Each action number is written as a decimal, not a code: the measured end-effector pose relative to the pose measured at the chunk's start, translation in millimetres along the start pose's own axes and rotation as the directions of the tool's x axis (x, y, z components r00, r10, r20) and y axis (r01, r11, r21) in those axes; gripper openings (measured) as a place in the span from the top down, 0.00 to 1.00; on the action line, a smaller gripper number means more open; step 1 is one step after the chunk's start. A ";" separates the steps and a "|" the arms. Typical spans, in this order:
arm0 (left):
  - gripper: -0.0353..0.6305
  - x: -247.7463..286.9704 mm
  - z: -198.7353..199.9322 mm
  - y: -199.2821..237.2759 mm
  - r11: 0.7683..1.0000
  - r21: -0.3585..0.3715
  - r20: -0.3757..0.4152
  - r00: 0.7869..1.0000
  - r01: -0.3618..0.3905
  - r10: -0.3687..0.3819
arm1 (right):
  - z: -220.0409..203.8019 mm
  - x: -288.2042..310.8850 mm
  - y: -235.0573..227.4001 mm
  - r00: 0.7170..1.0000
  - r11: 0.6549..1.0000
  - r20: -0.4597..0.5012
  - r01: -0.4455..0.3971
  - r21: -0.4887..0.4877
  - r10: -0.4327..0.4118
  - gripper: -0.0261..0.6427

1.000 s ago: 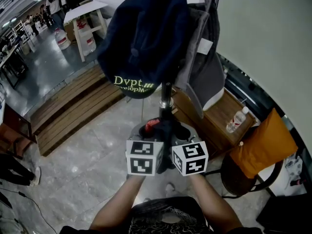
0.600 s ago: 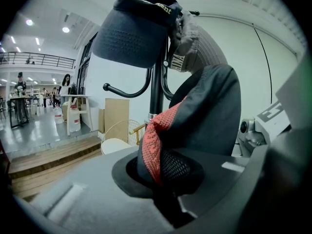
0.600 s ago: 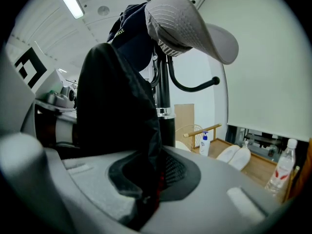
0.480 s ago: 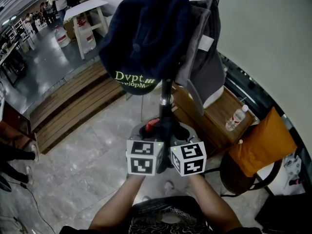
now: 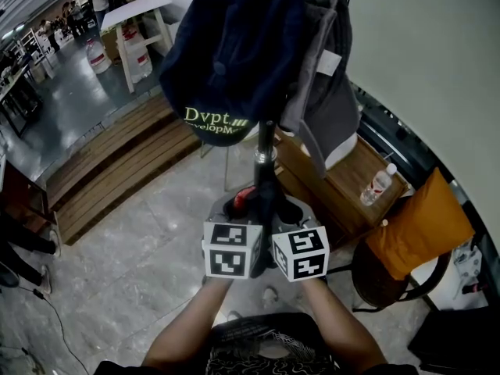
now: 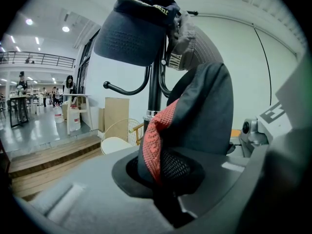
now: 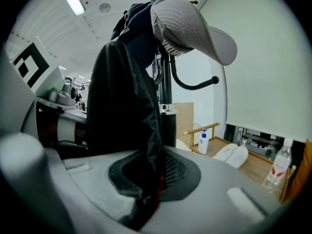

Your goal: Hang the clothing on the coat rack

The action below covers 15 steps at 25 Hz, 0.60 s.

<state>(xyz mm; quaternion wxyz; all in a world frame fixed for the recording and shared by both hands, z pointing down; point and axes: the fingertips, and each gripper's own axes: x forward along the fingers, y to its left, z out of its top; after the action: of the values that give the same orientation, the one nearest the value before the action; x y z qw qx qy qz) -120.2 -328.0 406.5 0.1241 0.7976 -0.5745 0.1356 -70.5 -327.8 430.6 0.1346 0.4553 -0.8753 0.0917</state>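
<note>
Left gripper (image 6: 168, 186) and right gripper (image 7: 146, 189) each clamp the dark garment (image 6: 204, 111).

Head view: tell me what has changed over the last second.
Nothing visibly changed. The left gripper and right gripper stay shut on the black-and-red garment, close to the coat rack, where the navy cap and grey cap hang as before.

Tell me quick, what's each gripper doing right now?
Left gripper: closed on the dark garment.
Right gripper: closed on the same dark garment.
</note>
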 end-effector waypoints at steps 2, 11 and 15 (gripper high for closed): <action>0.90 -0.6 -1.0 -0.7 1.000 0.001 0.001 1.000 0.000 0.000 | -1.0 -1.3 0.4 1.000 1.000 -0.003 0.001 -0.001 -0.001 0.92; 0.90 -5.1 -6.1 -4.2 1.000 -0.003 -0.005 1.000 0.019 -0.019 | -5.1 -7.7 3.5 1.000 1.000 -0.008 0.008 0.010 -0.008 0.92; 0.90 -7.3 -8.6 -6.7 0.999 -0.002 -0.008 0.999 0.033 -0.033 | -7.1 -11.4 4.9 1.000 1.000 -0.006 0.014 0.017 -0.014 0.92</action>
<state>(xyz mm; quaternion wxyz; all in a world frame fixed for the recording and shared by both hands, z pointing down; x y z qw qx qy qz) -116.6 -316.5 411.6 0.1295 0.8063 -0.5609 0.1363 -67.1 -314.2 433.5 0.1339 0.4622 -0.8709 0.0998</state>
